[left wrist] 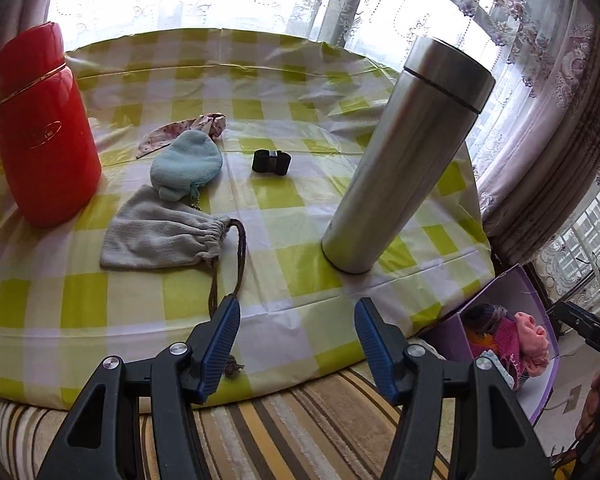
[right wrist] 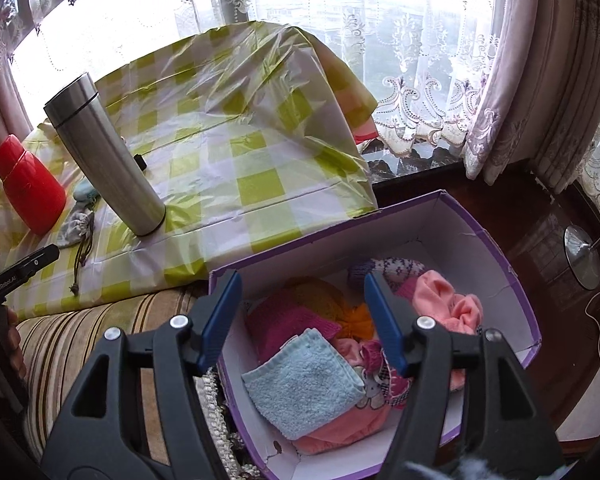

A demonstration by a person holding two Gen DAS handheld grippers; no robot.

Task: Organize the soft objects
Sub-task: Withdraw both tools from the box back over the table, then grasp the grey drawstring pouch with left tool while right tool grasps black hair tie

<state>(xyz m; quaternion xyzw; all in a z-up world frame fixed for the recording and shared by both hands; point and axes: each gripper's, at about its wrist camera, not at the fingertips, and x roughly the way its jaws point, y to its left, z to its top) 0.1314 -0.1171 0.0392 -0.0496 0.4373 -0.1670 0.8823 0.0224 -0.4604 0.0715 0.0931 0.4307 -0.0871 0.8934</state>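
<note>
At lower centre of the left wrist view, the left gripper (left wrist: 296, 344) is held apart, empty, just below the grey drawstring pouch (left wrist: 160, 234) on the checked tablecloth (left wrist: 284, 200). The right gripper (right wrist: 302, 320) is seen apart, nothing clamped, over the purple box (right wrist: 512, 280) at lower right, where the blue towel (right wrist: 304, 384) lies.

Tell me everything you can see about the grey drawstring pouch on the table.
The grey drawstring pouch is soft woven-looking cloth, lying flat and limp on the checked tablecloth. Its mouth is gathered shut, and a dark brown cord trails toward the table edge. A light blue fleece pouch overlaps its far corner. No hand-held gripper touches it.
</note>
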